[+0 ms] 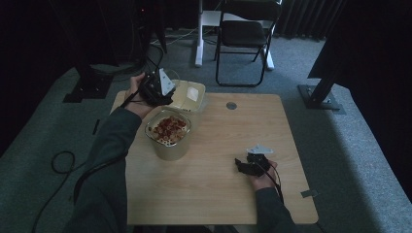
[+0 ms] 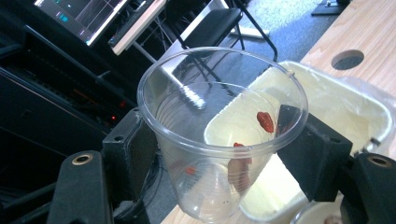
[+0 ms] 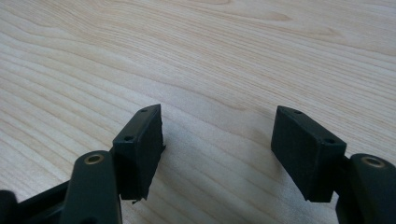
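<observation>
- Clear plastic is the material in play: the left gripper (image 2: 219, 154) holds a see-through cup (image 2: 219, 130), one black jaw pressed on each side of its wall, and lifts it off the table.
- In the high view, the left gripper (image 1: 156, 90) is raised at the far left corner of the wooden table (image 1: 218, 184), just above and beside a pale yellow tray (image 1: 187, 97).
- The cup is tilted and almost empty. A few small red pieces (image 2: 265, 121) cling to its inner wall, and the tray (image 2: 345, 116) shows through and behind it.
- Just in front of the tray stands a clear tub (image 1: 168, 133), filled with a mix of red and pale pieces, probably dried fruit or cereal.
- The right gripper (image 1: 250, 164) rests low near the right front of the table, well apart from the tub. In its own view the right gripper (image 3: 217, 140) has its jaws spread wide with nothing between them, over bare wood.
- My reading: the pouring step looks nearly done, since the tub is full and the cup is close to empty.
- The next move likely calls for setting the cup down upright, perhaps in or beside the tray, then loosening the grip gently so the thin wall does not buckle.
</observation>
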The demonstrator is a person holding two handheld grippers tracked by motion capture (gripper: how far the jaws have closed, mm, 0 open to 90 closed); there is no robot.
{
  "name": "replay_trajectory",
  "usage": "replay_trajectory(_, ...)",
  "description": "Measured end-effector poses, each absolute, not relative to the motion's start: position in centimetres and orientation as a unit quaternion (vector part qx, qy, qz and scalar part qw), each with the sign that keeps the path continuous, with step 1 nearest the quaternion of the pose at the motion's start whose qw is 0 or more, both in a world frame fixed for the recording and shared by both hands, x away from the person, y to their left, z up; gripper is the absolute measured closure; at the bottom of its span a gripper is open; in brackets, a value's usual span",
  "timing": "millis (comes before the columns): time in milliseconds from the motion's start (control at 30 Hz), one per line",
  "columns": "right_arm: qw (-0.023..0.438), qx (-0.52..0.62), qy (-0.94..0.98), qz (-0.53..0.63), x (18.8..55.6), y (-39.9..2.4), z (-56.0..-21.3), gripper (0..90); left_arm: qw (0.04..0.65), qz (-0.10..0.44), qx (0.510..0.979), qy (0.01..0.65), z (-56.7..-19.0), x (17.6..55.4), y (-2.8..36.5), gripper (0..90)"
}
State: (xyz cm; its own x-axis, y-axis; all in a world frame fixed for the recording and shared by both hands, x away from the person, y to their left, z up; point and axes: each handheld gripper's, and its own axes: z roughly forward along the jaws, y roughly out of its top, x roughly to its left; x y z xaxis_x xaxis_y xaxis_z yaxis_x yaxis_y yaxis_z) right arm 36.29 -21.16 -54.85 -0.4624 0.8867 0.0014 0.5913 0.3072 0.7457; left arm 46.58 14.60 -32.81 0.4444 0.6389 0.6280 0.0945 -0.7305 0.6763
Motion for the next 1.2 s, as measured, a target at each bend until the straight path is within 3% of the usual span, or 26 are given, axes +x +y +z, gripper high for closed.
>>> replay_trajectory(467, 0.211, 0.474, 0.78, 0.35, 36.2, -21.2, -54.8, 33.5, 0.303, 0.463, 0.796, 0.245, -32.9, 49.5, 12.4, 29.5)
replay_trajectory(500, 0.211, 0.474, 0.78, 0.35, 36.2, -21.2, -54.8, 33.5, 0.305, 0.467, 0.791, 0.253, -33.0, 49.8, 12.3, 25.9)
replay_trajectory(533, 0.211, 0.474, 0.78, 0.35, 36.2, -21.2, -54.8, 33.5, 0.308, 0.453, 0.795, 0.262, -33.1, 50.1, 12.3, 16.8)
replay_trajectory(633, 0.211, 0.474, 0.78, 0.349, 36.2, -21.2, -54.8, 33.5, 0.315, 0.443, 0.799, 0.258, -33.5, 50.3, 11.9, 13.4)
replay_trajectory(1200, 0.21, 0.473, 0.781, 0.35, 36.2, -21.2, -54.8, 33.4, 0.319, 0.455, 0.791, 0.256, -31.6, 49.1, 12.6, 13.1)
